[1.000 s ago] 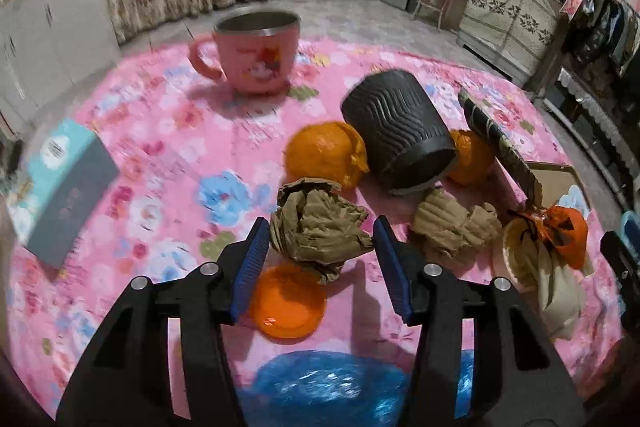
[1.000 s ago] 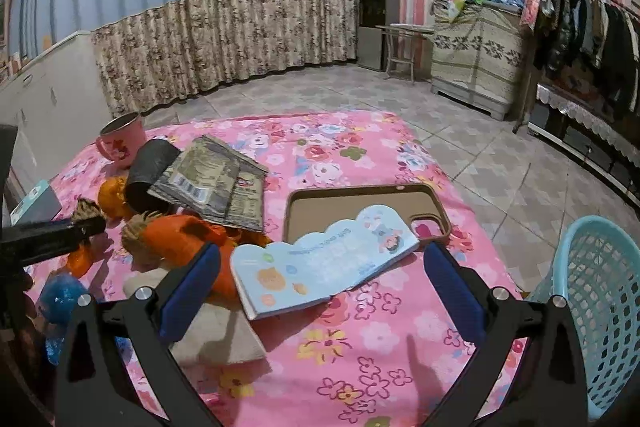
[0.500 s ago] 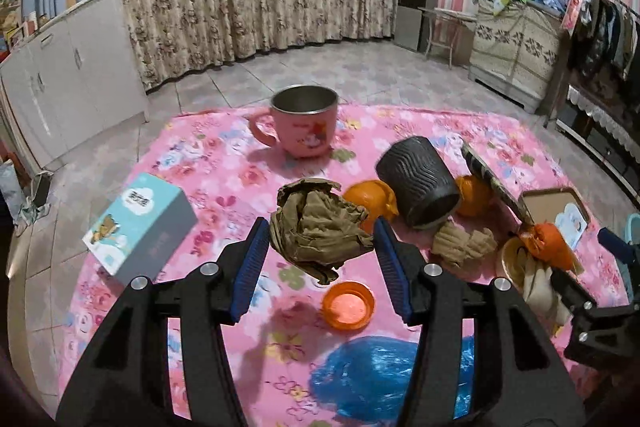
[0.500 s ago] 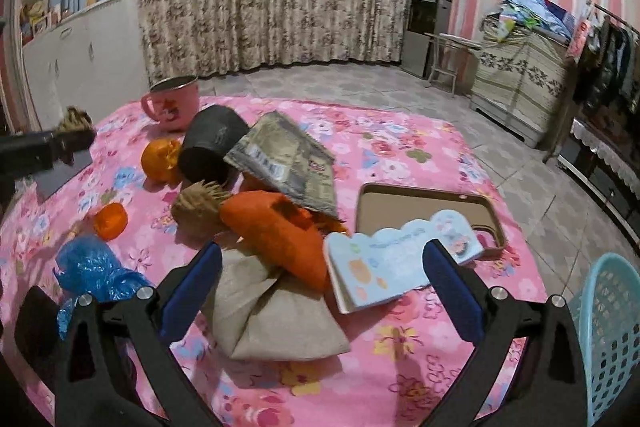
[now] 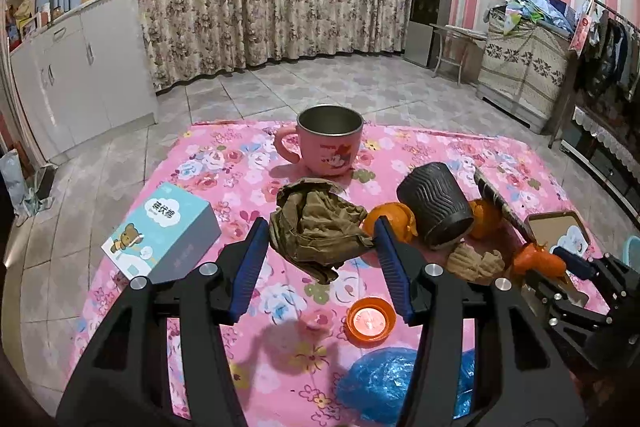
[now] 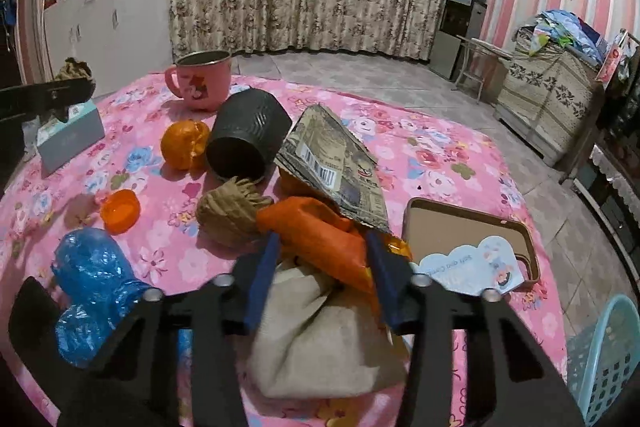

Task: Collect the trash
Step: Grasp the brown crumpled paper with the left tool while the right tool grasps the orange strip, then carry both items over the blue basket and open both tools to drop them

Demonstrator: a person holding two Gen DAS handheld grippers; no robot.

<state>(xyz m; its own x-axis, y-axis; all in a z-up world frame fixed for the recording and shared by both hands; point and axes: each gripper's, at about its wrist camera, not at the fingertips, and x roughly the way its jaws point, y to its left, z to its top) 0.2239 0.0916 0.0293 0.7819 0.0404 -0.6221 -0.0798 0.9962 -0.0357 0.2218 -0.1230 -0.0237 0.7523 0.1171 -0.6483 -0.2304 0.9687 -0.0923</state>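
My left gripper (image 5: 318, 263) is shut on a crumpled brown paper ball (image 5: 316, 227) and holds it well above the pink flowered table (image 5: 224, 163). My right gripper (image 6: 320, 275) has its jaws close around an orange wrapper (image 6: 320, 239) that lies on a beige cloth bag (image 6: 316, 339). A second brown paper ball (image 6: 230, 211), an orange cap (image 6: 120, 211) and a blue plastic bag (image 6: 92, 275) lie on the table. The left gripper and its paper ball (image 6: 74, 69) show at the left edge of the right wrist view.
A pink mug (image 5: 328, 143), a tipped black ribbed cup (image 5: 436, 207), oranges (image 5: 390, 223), a teal box (image 5: 164, 231), a printed packet (image 6: 332, 163), a brown tray (image 6: 468, 239) and a card (image 6: 472, 267) are on the table. A light blue basket (image 6: 604, 355) stands at the right.
My left gripper has lifted the paper ball up and back from the table. My right gripper has moved left over the orange wrapper and its jaws have closed in around it.
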